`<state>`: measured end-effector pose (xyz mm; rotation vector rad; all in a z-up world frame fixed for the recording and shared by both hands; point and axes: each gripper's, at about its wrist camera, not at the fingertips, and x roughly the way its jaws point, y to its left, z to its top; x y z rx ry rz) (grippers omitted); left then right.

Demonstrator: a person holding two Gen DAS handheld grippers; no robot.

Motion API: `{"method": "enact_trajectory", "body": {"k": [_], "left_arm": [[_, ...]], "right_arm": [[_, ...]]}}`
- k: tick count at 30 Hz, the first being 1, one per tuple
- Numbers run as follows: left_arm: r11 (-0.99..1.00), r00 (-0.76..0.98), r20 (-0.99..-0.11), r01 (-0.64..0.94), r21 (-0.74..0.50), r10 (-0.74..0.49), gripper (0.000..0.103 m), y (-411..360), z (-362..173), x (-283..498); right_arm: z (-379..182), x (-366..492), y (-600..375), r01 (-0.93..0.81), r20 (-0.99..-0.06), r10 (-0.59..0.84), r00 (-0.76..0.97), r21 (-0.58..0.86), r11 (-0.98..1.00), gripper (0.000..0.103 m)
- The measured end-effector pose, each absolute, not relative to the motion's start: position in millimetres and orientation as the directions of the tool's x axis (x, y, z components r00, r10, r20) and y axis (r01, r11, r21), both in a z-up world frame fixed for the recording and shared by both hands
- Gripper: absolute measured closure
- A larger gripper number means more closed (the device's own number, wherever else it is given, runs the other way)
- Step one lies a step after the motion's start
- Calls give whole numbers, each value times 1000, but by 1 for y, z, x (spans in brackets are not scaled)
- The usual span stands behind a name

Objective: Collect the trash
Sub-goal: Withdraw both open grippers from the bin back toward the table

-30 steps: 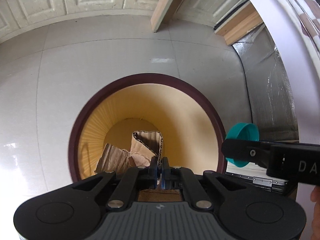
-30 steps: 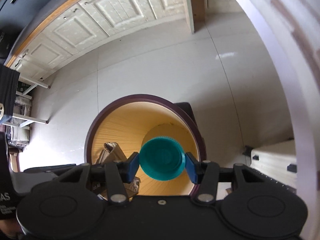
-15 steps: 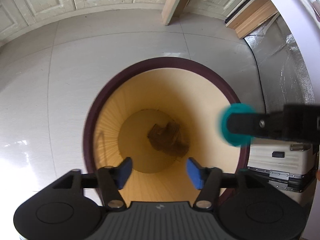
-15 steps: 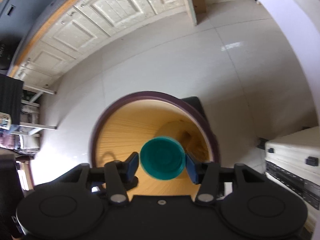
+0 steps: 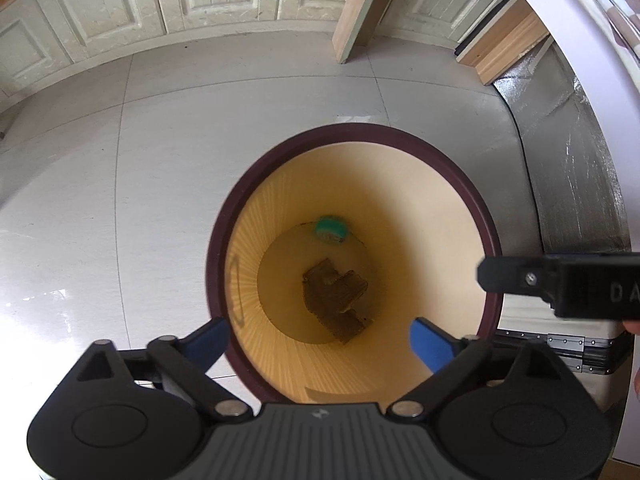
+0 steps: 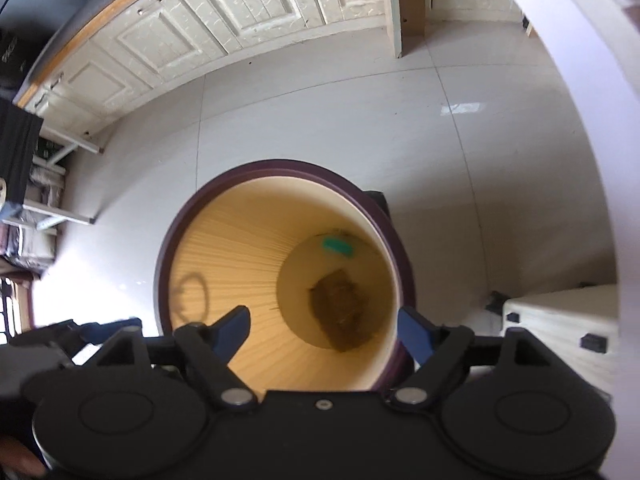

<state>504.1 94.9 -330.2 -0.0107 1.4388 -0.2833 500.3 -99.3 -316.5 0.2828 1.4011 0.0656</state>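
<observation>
A round trash bin [image 5: 216, 240] with a dark maroon rim and a yellow inside stands on the tiled floor below both grippers. On its bottom lie crumpled brown cardboard [image 5: 334, 300] and a teal bottle cap [image 5: 330, 229]. Seen from the right wrist, the bin [image 6: 168, 248] holds the same cardboard [image 6: 340, 306] and cap [image 6: 337, 246]. My left gripper [image 5: 320, 342] hangs over the bin mouth, jaws opening wide with nothing between them. My right gripper [image 6: 324, 332] also hovers above the bin, jaws opening and empty. One of its fingers [image 5: 520, 280] reaches in from the right edge of the left wrist view.
A pale case with metal latches [image 5: 560, 340] sits on the floor right of the bin. Cream cabinet doors [image 5: 200, 0] line the far wall, with a wooden post [image 5: 356, 12] between them. A white curved edge [image 5: 580, 60] rises at the right. Shelves [image 6: 36, 184] stand at far left.
The left gripper opened and the cardboard fell to the bin's bottom. The right gripper opened and the teal cap dropped into the bin.
</observation>
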Motion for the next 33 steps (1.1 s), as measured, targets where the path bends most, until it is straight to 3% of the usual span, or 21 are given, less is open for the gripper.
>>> {"method": "enact_trajectory", "body": {"k": [8,22,33], "left_arm": [[977,134,-976,152,-149,-170,0,105,-316,501],[988,174,-975,94,-124,-139,0,128,-289,477],[991,257,-957,55,-125,-135,0,145,-237,439]], "right_arm": [[-305,489,-105,73,-964,169,206,187,980,0],[-283,470,-104,43,-965,108,240,122,992,0],[-240,438,-95,-1,-950,104,295,109,994,0]]}}
